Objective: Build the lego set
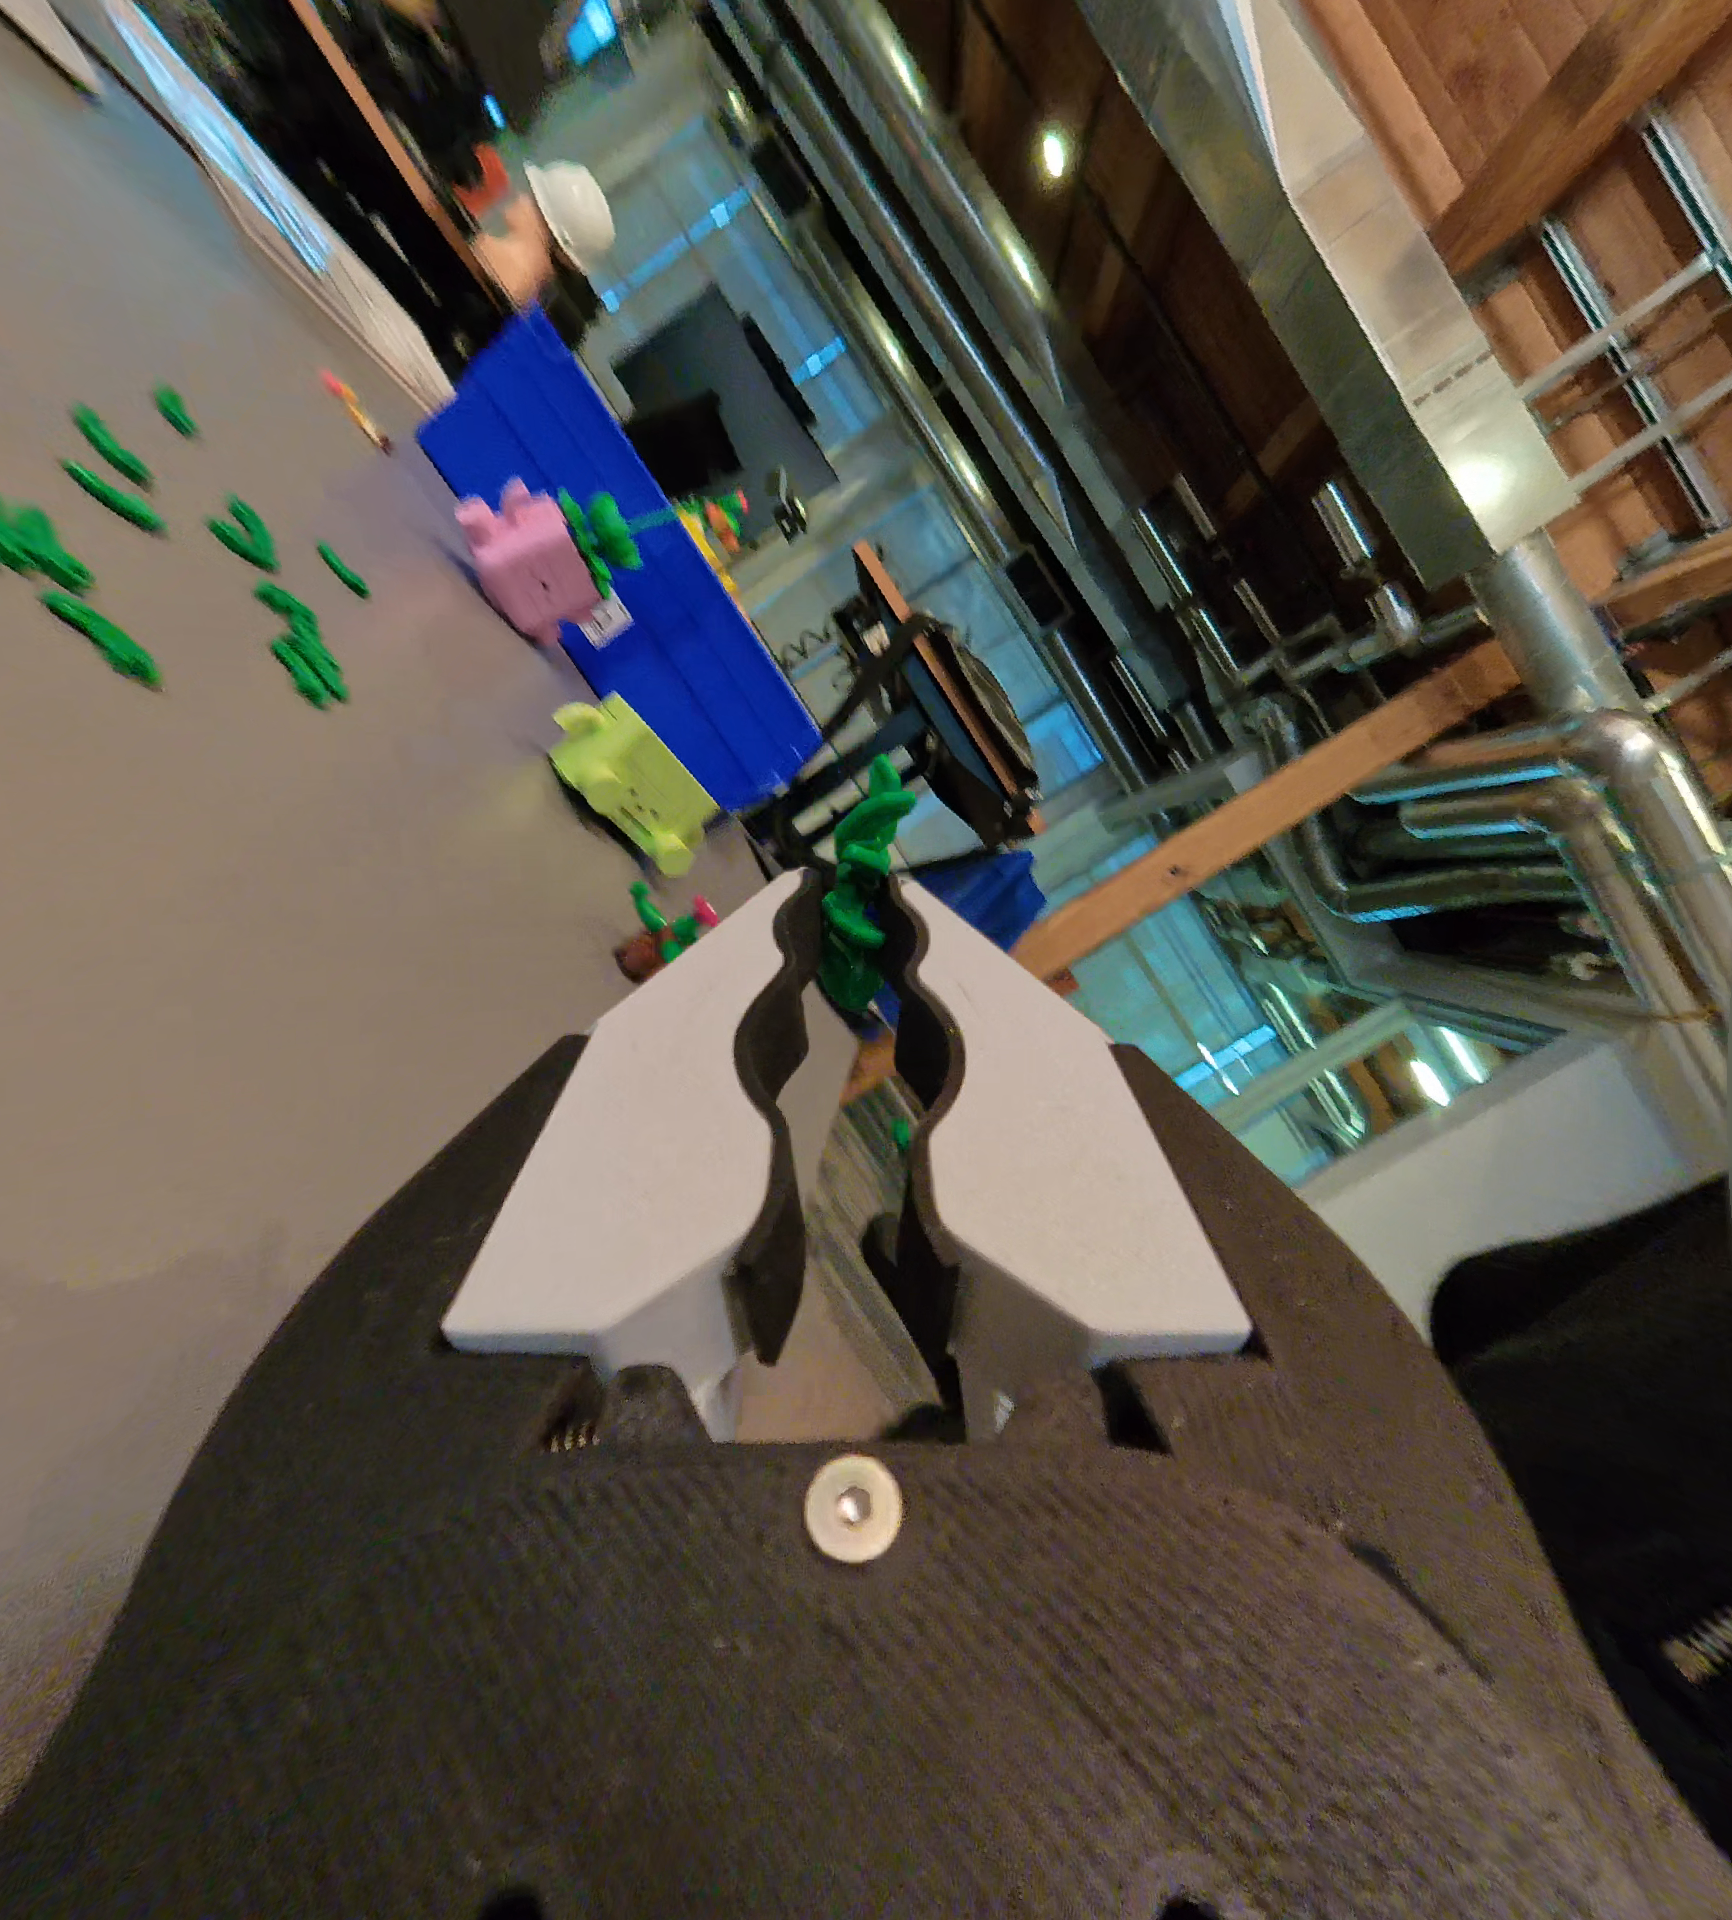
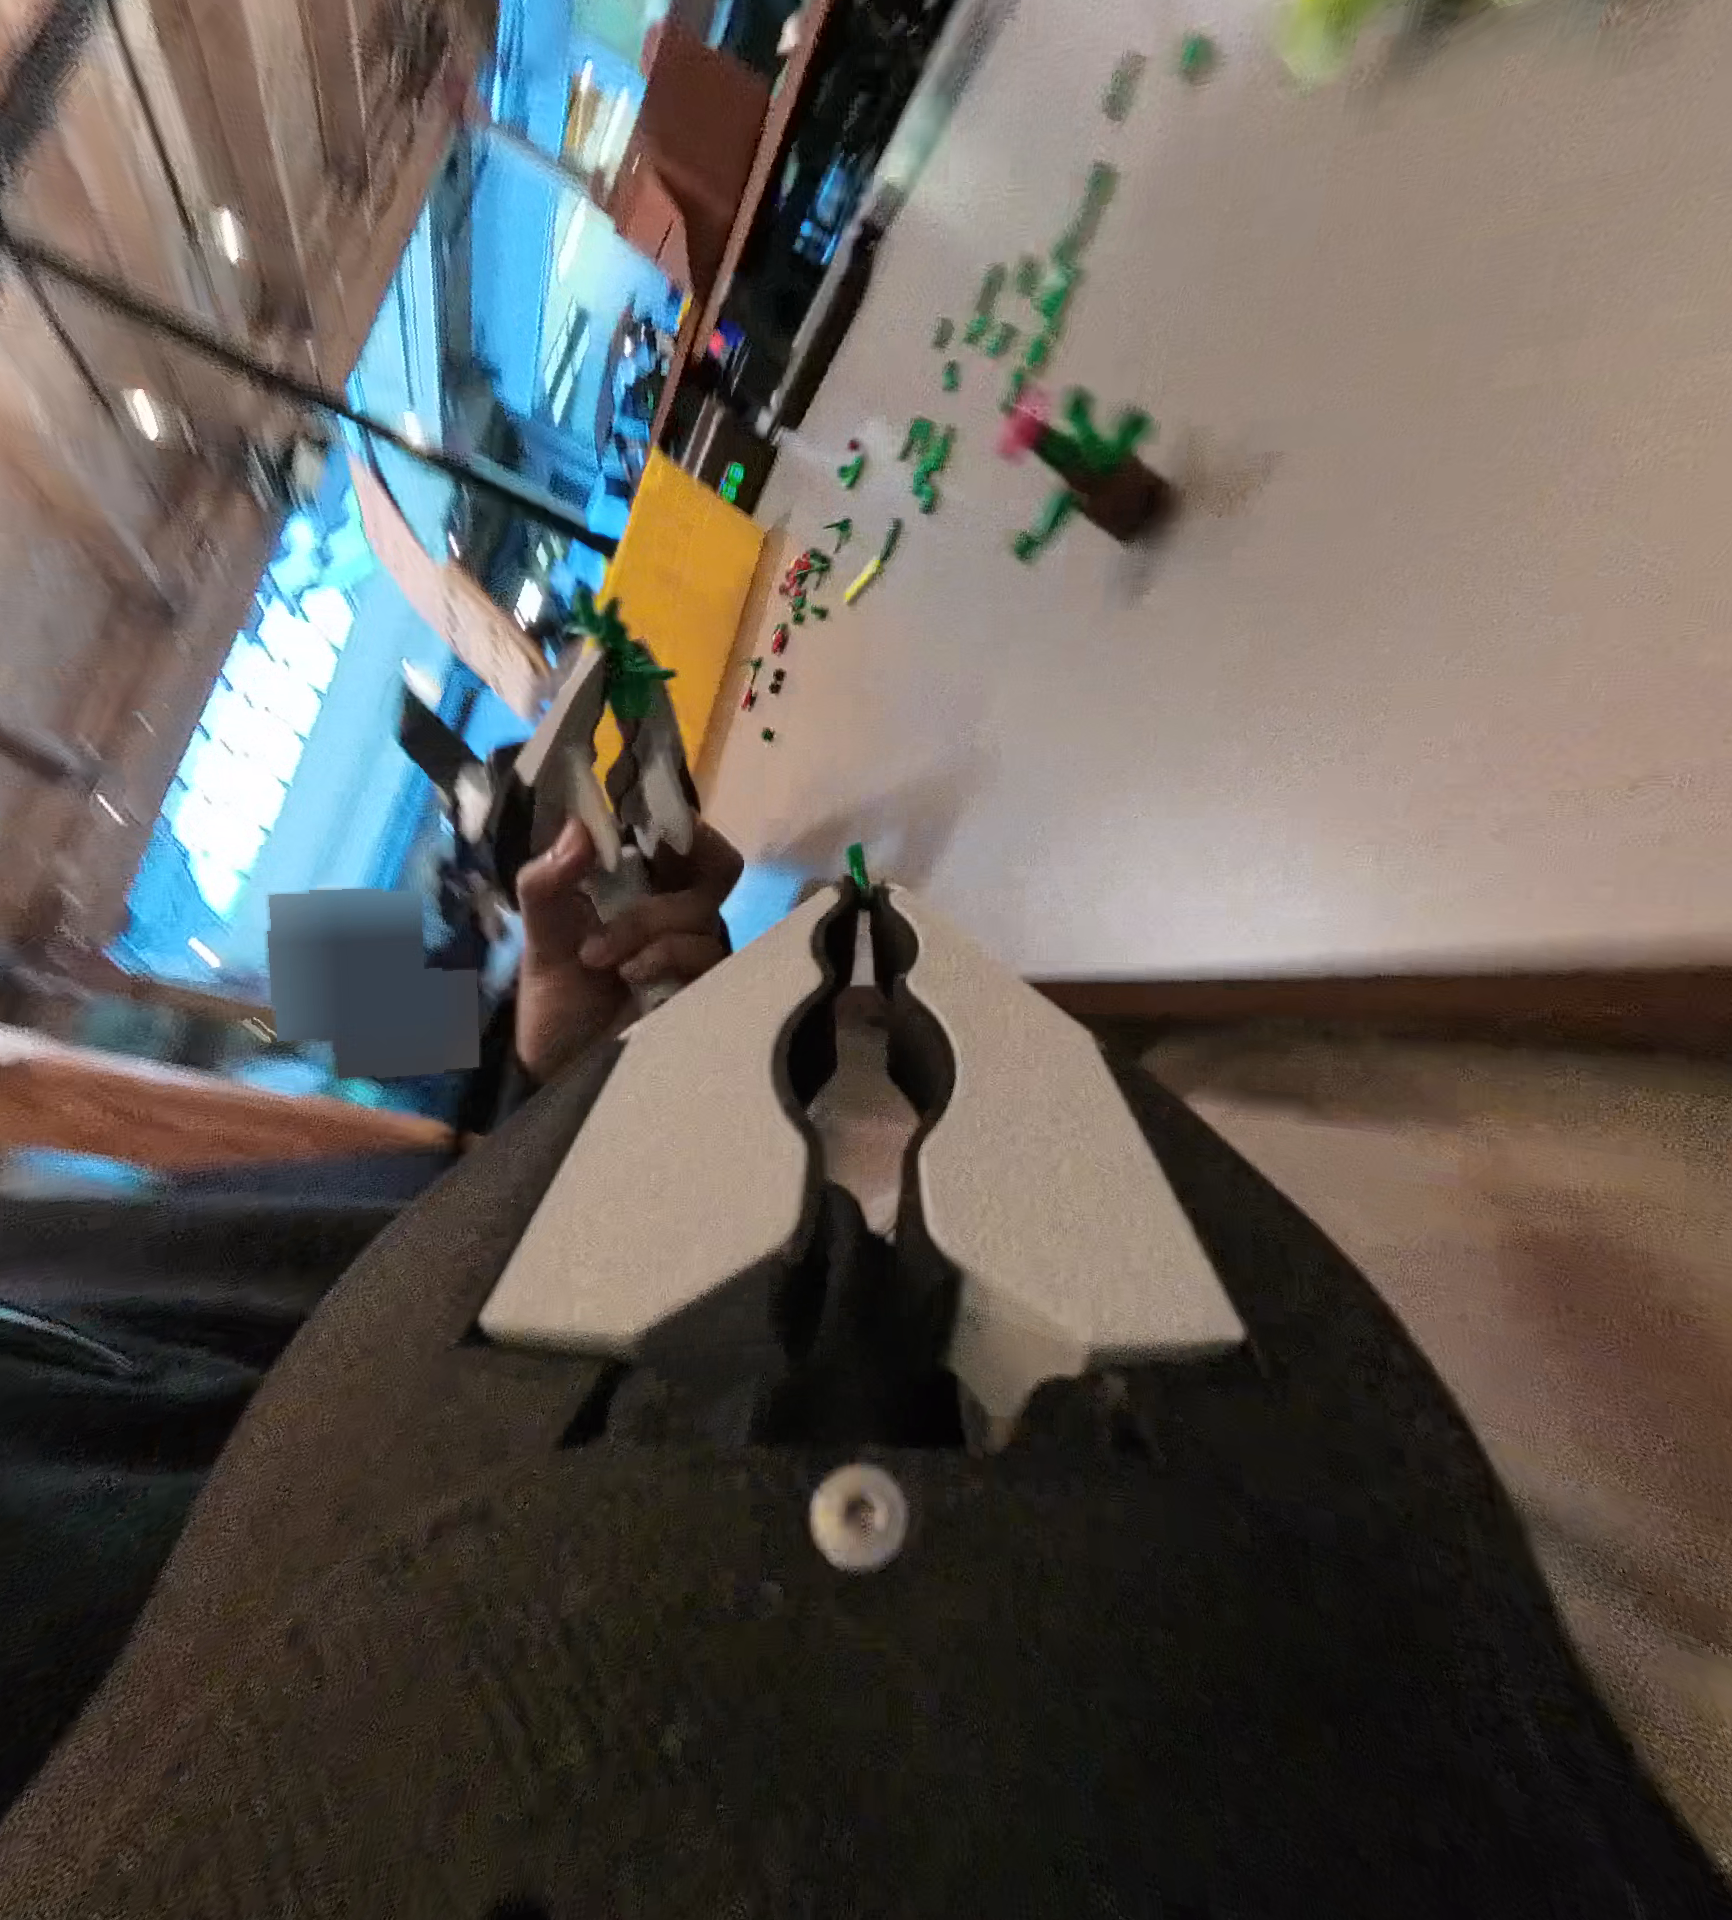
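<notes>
My left gripper (image 1: 854,902) is shut on a green leafy stem assembly (image 1: 860,883) and holds it up in the air, off the table. It also shows in the right wrist view (image 2: 623,691), held by a hand, with the green assembly (image 2: 621,655) at its tips. My right gripper (image 2: 864,902) is shut on a small green piece (image 2: 856,864) that sticks out past its tips, near the table's front edge. Several loose green leaf pieces (image 1: 103,551) lie scattered on the grey table (image 1: 218,935). A brown pot with a green plant and pink flower (image 2: 1101,468) stands on the table.
A pink block pot with a green flower (image 1: 540,561) and a lime block pot (image 1: 638,779) stand by a blue box (image 1: 654,582). A yellow box (image 2: 680,582) sits at the table's far side, with small red and green pieces (image 2: 800,592) beside it. The table's wooden edge (image 2: 1413,987) runs right. The left gripper's tips are roughly 15 centimeters from the right gripper's.
</notes>
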`<state>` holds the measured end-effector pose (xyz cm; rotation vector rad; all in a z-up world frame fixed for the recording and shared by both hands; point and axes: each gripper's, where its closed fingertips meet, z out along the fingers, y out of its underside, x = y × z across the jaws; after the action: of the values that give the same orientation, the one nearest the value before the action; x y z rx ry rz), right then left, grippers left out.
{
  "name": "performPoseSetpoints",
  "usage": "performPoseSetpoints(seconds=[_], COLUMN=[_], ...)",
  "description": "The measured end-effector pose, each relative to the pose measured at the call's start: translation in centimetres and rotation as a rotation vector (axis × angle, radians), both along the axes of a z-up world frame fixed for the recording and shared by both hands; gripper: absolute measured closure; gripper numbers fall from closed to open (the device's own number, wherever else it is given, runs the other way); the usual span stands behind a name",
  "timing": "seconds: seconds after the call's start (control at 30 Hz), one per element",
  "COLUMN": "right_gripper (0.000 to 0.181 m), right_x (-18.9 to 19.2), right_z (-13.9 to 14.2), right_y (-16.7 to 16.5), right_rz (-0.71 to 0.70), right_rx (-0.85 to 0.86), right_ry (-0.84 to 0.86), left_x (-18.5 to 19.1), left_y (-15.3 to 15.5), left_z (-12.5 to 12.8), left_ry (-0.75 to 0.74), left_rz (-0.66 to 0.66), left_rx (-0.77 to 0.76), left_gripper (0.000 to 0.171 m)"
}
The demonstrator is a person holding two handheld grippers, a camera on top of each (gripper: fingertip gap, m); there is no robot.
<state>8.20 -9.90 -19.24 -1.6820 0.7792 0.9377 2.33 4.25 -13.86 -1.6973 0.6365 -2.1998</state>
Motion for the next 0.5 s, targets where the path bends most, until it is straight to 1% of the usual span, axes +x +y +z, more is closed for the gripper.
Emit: performPoseSetpoints(seconds=[0.07,0.17,0.23,0.3,0.37,0.4,0.47,0.5], right_gripper=[0.18,0.181,0.18,0.18,0.18,0.18,0.18,0.18], right_x=[0.2,0.2,0.1,0.0,-0.3,-0.6,-1.4,-1.8], right_z=[2.0,4.8,5.7,5.9,5.5,5.2,4.4,3.9], right_y=[1.1,3.2,4.5,5.4,5.8,5.8,5.6,5.5], right_rz=[0.085,0.233,0.338,0.445,0.592,0.688,0.862,0.944], right_rx=[0.03,0.083,0.096,0.102,0.104,0.121,0.163,0.176], right_ry=[-0.235,-0.591,-0.835,-1.091,-1.37,-1.5,-1.673,-1.696], left_x=[0.6,1.1,1.4,1.6,1.7,1.8,1.8,1.9], left_y=[-1.8,-3.5,-4.5,-5.6,-6.8,-7.2,-8.0,-8.1], left_z=[0.1,-0.1,-0.5,-0.9,-1.7,-2.1,-2.7,-2.9], left_ry=[-0.012,-0.027,-0.014,0.024,0.09,0.117,0.156,0.171], left_rz=[-0.111,-0.229,-0.302,-0.358,-0.401,-0.417,-0.45,-0.453], left_rx=[-0.048,-0.178,-0.235,-0.216,-0.137,-0.106,-0.075,-0.068], left_gripper=[0.163,0.163,0.163,0.163,0.162,0.162,0.162,0.162])
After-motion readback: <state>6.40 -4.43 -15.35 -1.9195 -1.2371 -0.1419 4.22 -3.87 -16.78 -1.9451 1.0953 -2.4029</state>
